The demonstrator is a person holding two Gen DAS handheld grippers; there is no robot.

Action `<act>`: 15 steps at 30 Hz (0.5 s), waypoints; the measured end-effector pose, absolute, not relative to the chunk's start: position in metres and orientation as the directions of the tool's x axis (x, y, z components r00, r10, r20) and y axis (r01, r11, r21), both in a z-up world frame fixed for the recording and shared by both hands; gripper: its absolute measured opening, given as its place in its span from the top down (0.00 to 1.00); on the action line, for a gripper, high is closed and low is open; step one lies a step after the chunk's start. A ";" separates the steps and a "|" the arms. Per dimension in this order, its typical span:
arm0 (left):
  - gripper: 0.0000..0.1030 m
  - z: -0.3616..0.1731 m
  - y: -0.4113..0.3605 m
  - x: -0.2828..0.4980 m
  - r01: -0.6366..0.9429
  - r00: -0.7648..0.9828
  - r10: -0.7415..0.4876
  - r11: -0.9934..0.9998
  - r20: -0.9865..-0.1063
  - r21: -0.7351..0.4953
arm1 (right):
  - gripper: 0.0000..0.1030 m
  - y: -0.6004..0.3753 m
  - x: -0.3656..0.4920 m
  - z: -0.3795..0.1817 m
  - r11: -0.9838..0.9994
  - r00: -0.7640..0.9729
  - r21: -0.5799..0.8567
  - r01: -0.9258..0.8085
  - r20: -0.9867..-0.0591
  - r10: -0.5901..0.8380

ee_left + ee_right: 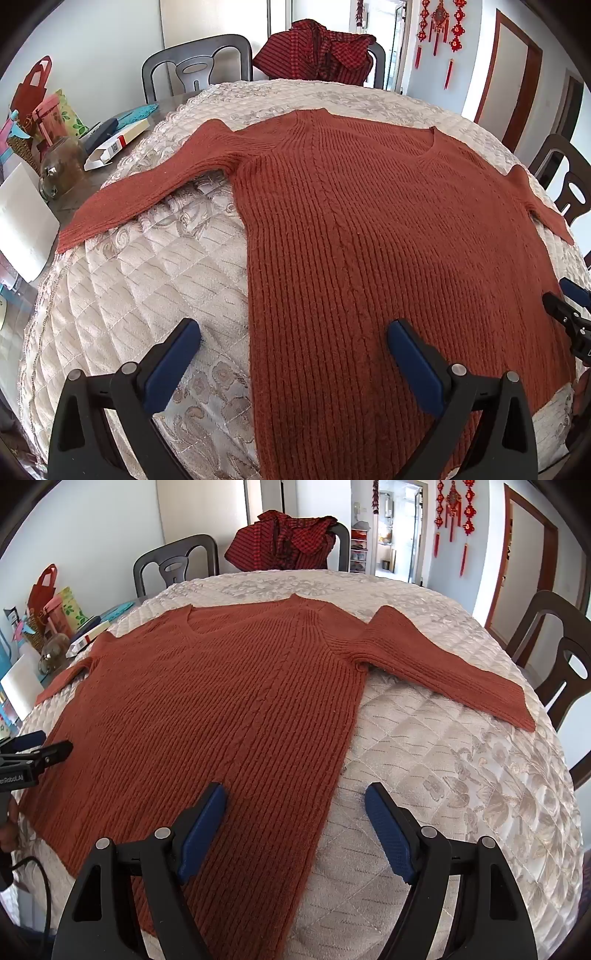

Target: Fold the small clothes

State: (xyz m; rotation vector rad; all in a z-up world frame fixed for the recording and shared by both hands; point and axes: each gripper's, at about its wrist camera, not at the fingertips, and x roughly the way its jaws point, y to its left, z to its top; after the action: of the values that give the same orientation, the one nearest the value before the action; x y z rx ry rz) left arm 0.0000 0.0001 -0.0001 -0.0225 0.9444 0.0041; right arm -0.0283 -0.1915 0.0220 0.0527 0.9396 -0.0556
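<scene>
Table cover (122, 280): quilted, cream, spread over the whole working surface.

Sweater (369, 240): rust-coloured rib knit, lying flat near the middle of the cover, neckline away from the cameras, hem at the near edge. Left sleeve (147, 188) and right sleeve (443, 672) both stretched out sideways. No fold visible yet, so I judge the task to be at its very start: garment laid out, first fold not begun.

Left gripper (293, 354): jaws spread fully, nothing between the pads; it hovers over the sweater's left side edge near the hem. Right gripper (295, 827): likewise wide apart and empty, over the right side edge.

Next move, as I judge it: each claw needs to reach a sleeve or a side edge, pinch the knit alone without catching the cover, and carry it inward across the body. Thick knit may slip or bunch.

Containers, at the far left table edge: gift bags (37, 99), contents not visible; glass jar (61, 170), contents unclear; small white carton (114, 147), lying with one end flap open, contents not visible.

Checked red garment (317, 51) draped over a far chair, untouched.
</scene>
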 end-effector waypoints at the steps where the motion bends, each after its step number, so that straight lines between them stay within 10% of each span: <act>1: 0.00 0.000 0.000 0.000 -0.013 0.587 -0.006 1.000 -0.810 -0.017 | 0.25 -0.191 -0.028 0.022 0.997 0.589 0.016 0.070 -0.808 -0.028; 15: 0.00 0.000 0.000 0.000 -0.013 0.589 -0.007 1.000 -0.808 -0.019 | 0.25 -0.191 -0.028 0.022 0.997 0.589 0.017 0.070 -0.807 -0.028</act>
State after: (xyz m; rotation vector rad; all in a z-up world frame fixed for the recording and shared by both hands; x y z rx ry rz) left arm 0.0000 0.0002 0.0000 -0.0235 0.9405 0.0035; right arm -0.0283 -0.1915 0.0219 0.0490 0.9390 -0.0572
